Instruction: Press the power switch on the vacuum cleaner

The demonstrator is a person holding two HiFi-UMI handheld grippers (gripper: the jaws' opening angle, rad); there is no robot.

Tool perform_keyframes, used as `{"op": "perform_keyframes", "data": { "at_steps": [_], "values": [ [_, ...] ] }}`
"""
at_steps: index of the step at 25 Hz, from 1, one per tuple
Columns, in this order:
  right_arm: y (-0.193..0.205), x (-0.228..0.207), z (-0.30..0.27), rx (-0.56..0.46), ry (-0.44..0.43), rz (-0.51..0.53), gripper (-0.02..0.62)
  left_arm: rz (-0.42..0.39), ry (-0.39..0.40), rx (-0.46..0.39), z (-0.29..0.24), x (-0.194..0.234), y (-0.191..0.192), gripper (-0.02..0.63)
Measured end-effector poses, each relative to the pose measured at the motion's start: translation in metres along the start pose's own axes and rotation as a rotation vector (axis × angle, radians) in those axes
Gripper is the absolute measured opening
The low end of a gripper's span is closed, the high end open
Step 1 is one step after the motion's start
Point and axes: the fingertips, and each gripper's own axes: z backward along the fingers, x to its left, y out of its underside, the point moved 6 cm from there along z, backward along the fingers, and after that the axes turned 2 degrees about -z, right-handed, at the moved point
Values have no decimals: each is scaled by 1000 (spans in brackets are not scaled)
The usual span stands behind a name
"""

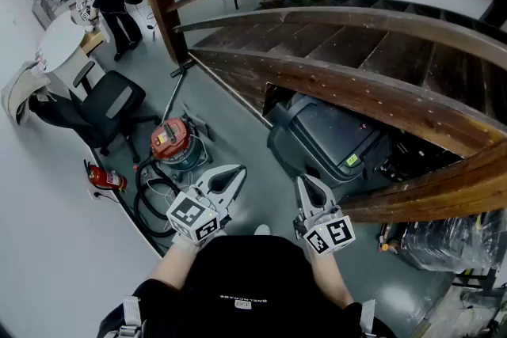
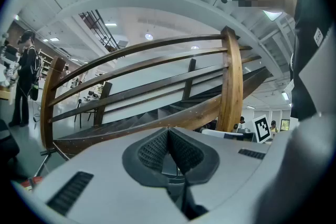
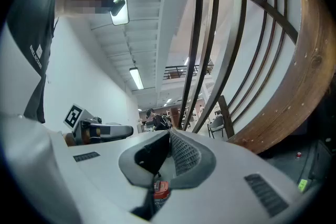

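Vacuum cleaner point(image 1: 169, 142) switch too small

Stair railing point(image 1: 356, 91) varnished wood; vacuum cleaner point(image 1: 169, 140) lid glossy plastic; floor point(image 1: 238, 140) smooth.

Wood stairs point(image 1: 333, 43), office chair point(image 1: 111, 103), extinguisher point(image 1: 105, 180) nr wall.

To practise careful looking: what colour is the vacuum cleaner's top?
The vacuum cleaner has a red top; the head view shows it best.
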Motion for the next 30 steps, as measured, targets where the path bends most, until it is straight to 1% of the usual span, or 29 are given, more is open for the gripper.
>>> {"op": "perform_keyframes", "data": {
  "at_steps": [9, 15, 22, 27, 30],
  "values": [
    [-3, -20, 0, 2, -8, -5, 31, 8, -14, 13, -18, -3, 5, 15],
    [-4, -36, 3, -23, -56, -43, 31, 3, -30, 21, -36, -10, 10, 15],
    [1, -58, 11, -3, -73, -72, 31, -3, -67, 32, -51, -19, 16, 15],
    [8, -69, 1, 17, -84, -86, 31, 10, -89, 42, -58, -10, 22, 15],
    [14, -73, -14, 34, -94, -94, 31, 21, -103, 44, -61, 4, 25, 15]
  ]
}}
